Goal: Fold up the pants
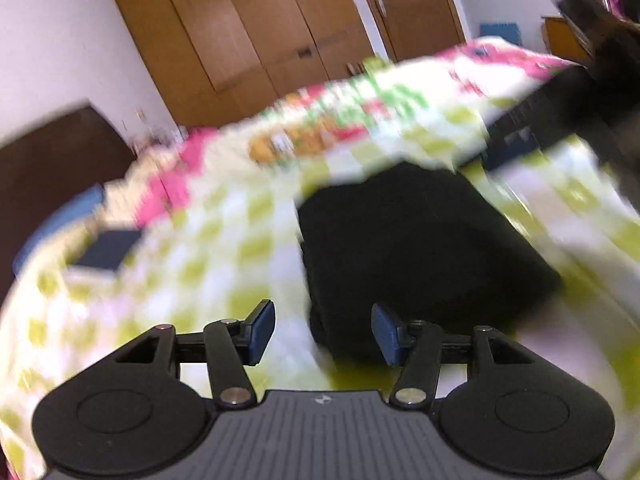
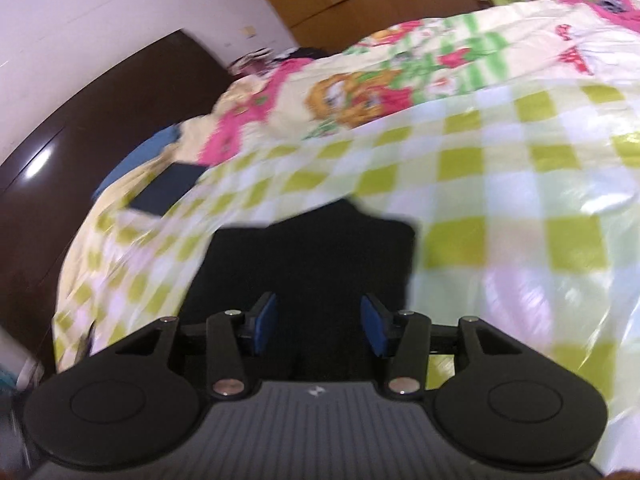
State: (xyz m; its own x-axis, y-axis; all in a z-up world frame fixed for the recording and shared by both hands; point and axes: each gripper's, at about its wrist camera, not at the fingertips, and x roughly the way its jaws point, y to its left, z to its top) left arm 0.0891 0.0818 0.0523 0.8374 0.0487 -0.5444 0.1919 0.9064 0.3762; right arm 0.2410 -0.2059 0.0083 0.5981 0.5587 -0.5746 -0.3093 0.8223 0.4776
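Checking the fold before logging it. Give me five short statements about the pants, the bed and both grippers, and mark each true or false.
1. The black pants lie in a compact folded block. True.
2. The pants rest on a plain white sheet. False: the bedcover is green-and-white checked.
3. The left gripper clamps the pants. False: its jaws stand apart, empty.
4. The right gripper holds nothing. True.
5. Wooden wardrobe doors stand behind the bed. True.

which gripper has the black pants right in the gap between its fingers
The right gripper: black pants fill its whole gap. The left gripper mostly frames checked bedsheet.
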